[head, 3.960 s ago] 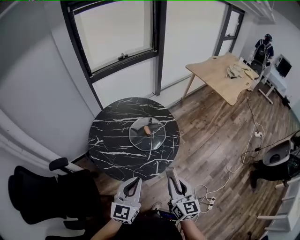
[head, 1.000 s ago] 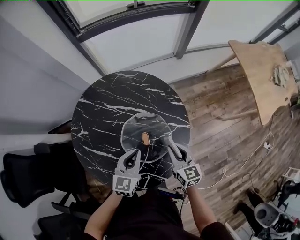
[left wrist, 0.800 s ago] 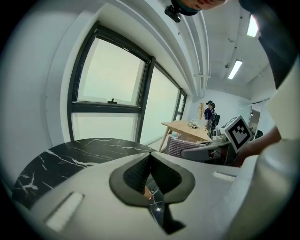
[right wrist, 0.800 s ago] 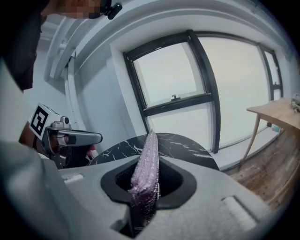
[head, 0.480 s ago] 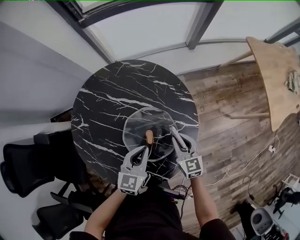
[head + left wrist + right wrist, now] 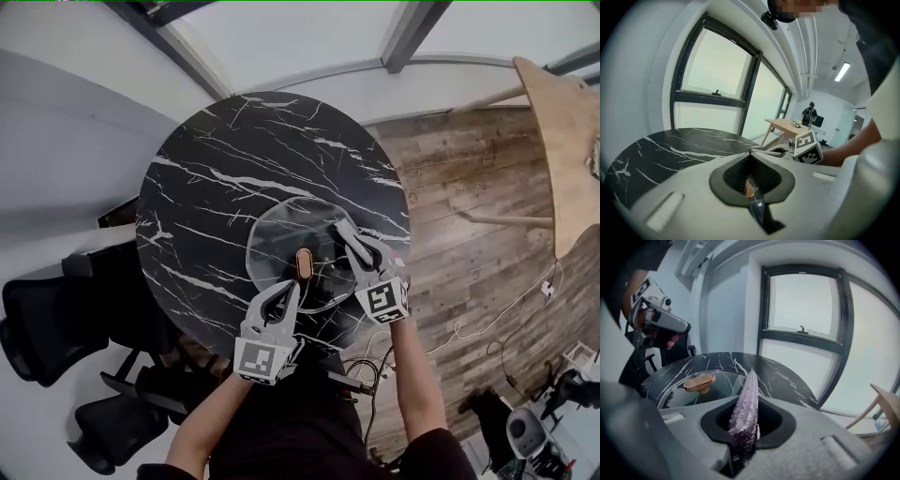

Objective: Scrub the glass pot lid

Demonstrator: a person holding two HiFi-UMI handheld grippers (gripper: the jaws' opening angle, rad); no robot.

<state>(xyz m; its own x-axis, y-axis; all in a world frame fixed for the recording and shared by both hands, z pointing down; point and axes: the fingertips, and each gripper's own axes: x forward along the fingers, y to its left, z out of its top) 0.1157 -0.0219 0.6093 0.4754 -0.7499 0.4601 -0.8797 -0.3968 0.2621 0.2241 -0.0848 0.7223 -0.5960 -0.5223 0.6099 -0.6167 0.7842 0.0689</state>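
Grippers, one in each of a person's hands, reach over a round black marble table [image 6: 216,159]. The glass pot lid [image 6: 281,230] lies flat on the near half of the table, dome side up, directly in front of the person. Its copper-coloured knob [image 6: 303,263] sits at the centre and points straight up. The lid is round, so it has no long axis of its own. The knob is oblong, and in the head view its long axis runs away from the person, toward the window wall.

The right gripper [image 6: 352,246] is clamped on a purple, glittery scrubber [image 6: 746,404]. The scrubber stands on edge between the jaws and sticks out past their tips. Its long axis follows the jaws, aimed out over the right side of the lid, just beside the knob. Held this way, the free end can probably be pressed onto the glass while the jaws stay clear. Whether it touches the glass cannot be told.

The left gripper [image 6: 284,289] has its jaws clenched together with nothing seen gripped between them. Its tips sit at the lid's near rim, probably placed there to steady the lid against sliding during scrubbing.
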